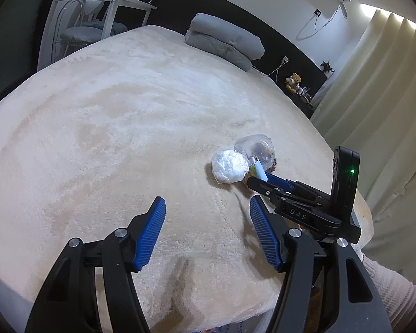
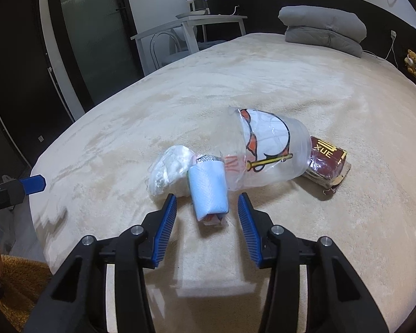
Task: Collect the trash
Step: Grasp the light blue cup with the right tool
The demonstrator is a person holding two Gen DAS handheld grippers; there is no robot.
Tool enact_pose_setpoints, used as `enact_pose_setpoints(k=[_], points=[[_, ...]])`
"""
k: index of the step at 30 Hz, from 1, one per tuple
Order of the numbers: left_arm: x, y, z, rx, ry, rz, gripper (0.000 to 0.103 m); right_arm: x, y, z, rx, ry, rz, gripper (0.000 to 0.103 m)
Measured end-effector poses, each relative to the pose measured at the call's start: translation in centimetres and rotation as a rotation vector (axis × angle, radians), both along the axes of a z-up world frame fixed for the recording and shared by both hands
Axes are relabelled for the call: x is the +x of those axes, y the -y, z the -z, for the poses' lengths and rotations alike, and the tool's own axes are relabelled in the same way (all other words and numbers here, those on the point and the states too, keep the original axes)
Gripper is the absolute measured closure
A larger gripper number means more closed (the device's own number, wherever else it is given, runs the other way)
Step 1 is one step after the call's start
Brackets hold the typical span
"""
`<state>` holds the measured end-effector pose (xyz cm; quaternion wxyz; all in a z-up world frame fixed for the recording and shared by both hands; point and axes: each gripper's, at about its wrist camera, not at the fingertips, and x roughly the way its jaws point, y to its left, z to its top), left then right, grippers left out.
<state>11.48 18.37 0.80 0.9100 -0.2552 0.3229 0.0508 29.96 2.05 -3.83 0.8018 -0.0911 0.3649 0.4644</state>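
A small heap of trash lies on the cream bed cover [image 2: 291, 77]. It holds a crumpled white plastic wad [image 2: 170, 168], a light-blue wrapper roll [image 2: 209, 191], a clear plastic cup [image 2: 266, 149] on its side with an orange print, and a dark red carton [image 2: 328, 161]. My right gripper [image 2: 207, 204] is open, its blue pads either side of the blue wrapper's near end, not touching it. My left gripper [image 1: 207, 208] is open and empty over bare cover, left of and nearer than the heap. The white wad [image 1: 230, 168] and cup [image 1: 256, 148] show in the left wrist view.
A folded grey duvet [image 1: 224, 40] lies at the bed's far end. A white desk [image 1: 102, 0] and chair stand beyond the far left corner. Curtains [image 1: 374, 88] hang to the right. A teddy bear [image 1: 292, 82] sits on a dark shelf.
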Motion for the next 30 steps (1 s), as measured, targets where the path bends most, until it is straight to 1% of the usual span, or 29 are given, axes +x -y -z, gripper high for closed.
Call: enact_pose_setpoints(k=[2, 3, 5, 7, 14, 16, 17, 18, 24, 27, 30], points=[[0.0, 0.0, 0.0, -0.002, -0.002, 0.0, 0.041, 0.1, -0.2, 0.0, 0.004, 0.001, -0.005, 0.058], [0.0, 0.0, 0.0, -0.002, -0.003, 0.001, 0.041, 0.1, -0.3, -0.1, 0.003, 0.002, -0.006, 0.06], [0.0, 0.2, 0.0, 0.004, -0.005, 0.007, 0.041, 0.2, -0.6, 0.1, -0.016, 0.003, -0.011, 0.073], [0.1, 0.4, 0.0, 0.013, -0.012, 0.013, 0.041, 0.2, -0.6, 0.1, -0.022, 0.012, -0.01, 0.075], [0.6, 0.5, 0.3, 0.024, -0.03, 0.009, 0.041, 0.2, -0.1, -0.2, -0.005, 0.008, -0.005, 0.077], [0.7, 0.7, 0.2, 0.022, -0.021, 0.018, 0.041, 0.1, 0.2, -0.4, 0.002, 0.002, -0.005, 0.077], [0.8, 0.7, 0.1, 0.022, -0.01, 0.025, 0.037, 0.0, 0.4, -0.5, 0.006, -0.002, -0.006, 0.077], [0.8, 0.9, 0.0, 0.03, -0.001, 0.029, 0.03, -0.1, 0.5, -0.6, 0.008, -0.002, -0.007, 0.077], [2.1, 1.5, -0.2, 0.06, 0.014, 0.067, 0.029, -0.8, 2.0, -1.4, 0.035, -0.011, -0.007, 0.077], [3.3, 1.8, -0.1, 0.085, 0.008, 0.086, 0.029, -1.2, 3.0, -2.0, 0.054, -0.014, -0.008, 0.077], [4.5, 2.1, 0.2, 0.108, 0.001, 0.105, 0.022, -1.4, 3.9, -2.4, 0.065, -0.023, -0.011, 0.077]])
